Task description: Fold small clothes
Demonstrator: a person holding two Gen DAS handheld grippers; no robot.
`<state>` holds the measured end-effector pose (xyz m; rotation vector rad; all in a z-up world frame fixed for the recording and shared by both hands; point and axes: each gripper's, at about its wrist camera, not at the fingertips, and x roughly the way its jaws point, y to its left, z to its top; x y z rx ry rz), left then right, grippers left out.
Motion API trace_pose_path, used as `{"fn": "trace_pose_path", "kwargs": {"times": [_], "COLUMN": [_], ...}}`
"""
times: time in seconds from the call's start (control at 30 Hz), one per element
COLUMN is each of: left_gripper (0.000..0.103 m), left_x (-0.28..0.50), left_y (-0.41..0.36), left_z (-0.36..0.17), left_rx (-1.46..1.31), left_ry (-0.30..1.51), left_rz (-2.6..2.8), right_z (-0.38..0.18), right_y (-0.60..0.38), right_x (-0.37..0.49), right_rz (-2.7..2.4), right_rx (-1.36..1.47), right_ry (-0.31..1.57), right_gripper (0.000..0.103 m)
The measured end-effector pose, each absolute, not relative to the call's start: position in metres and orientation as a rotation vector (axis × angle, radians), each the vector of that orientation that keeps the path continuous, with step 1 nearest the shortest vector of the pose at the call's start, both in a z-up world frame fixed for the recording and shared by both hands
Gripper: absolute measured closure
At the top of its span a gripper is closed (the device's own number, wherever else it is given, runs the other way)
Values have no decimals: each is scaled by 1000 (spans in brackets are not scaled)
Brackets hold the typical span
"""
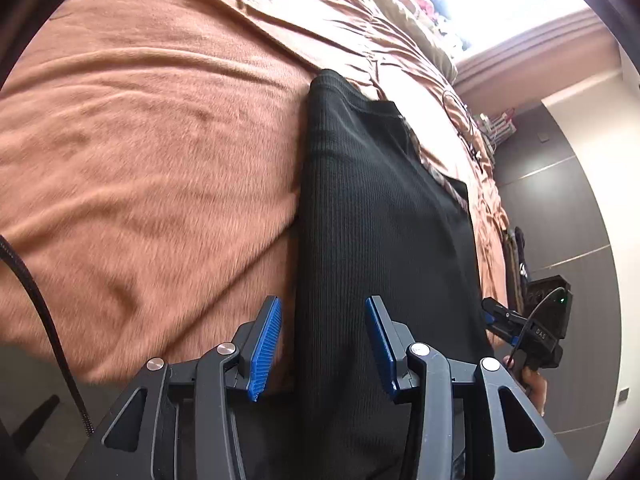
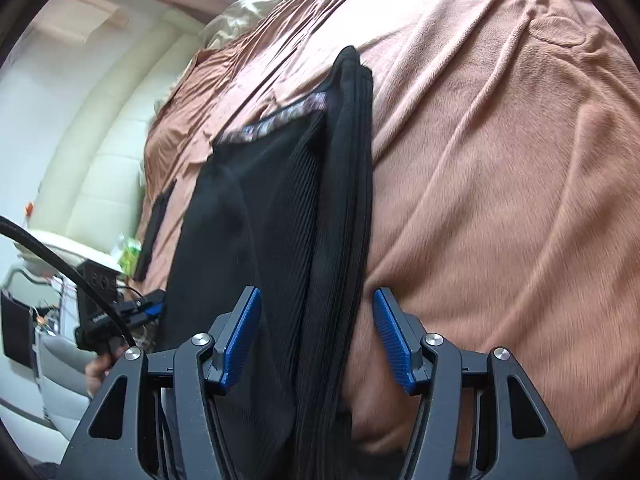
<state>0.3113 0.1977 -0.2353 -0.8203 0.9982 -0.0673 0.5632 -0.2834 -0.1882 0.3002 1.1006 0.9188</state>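
The black ribbed garment (image 1: 380,208) lay on the bed's brown blanket (image 1: 140,140), already folded into a narrow strip, I judged. My left fingers (image 1: 322,344) and right fingers (image 2: 316,336) were released, each astride one near edge; a further fold seemed left

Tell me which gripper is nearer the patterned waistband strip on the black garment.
Hard to call. The left gripper and right gripper both straddle the black ribbed garment at its near end, the patterned waistband strip lying far ahead of both.
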Motion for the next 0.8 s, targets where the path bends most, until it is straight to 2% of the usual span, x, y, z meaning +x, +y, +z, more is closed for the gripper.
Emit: {"fn": "trace_pose_path", "kwargs": {"times": [0.43,0.67,0.8], "left_gripper": [58,59,63], "left_x": [369,400,416], "left_y": [220,226,231], "left_z": [-244,-245,-249], "left_rx": [-844,-829,-825], "left_ry": [1003,1003,1004], "left_rz": [-74,-71,-67], "right_z": [-201,-201,-203], "right_y": [-254,-236,-226], "right_x": [615,632,640], "right_rz": [967,974,984], "right_rx": [321,310,312], "right_ry": [1119,1116,1113], "right_gripper": [47,60,67]}}
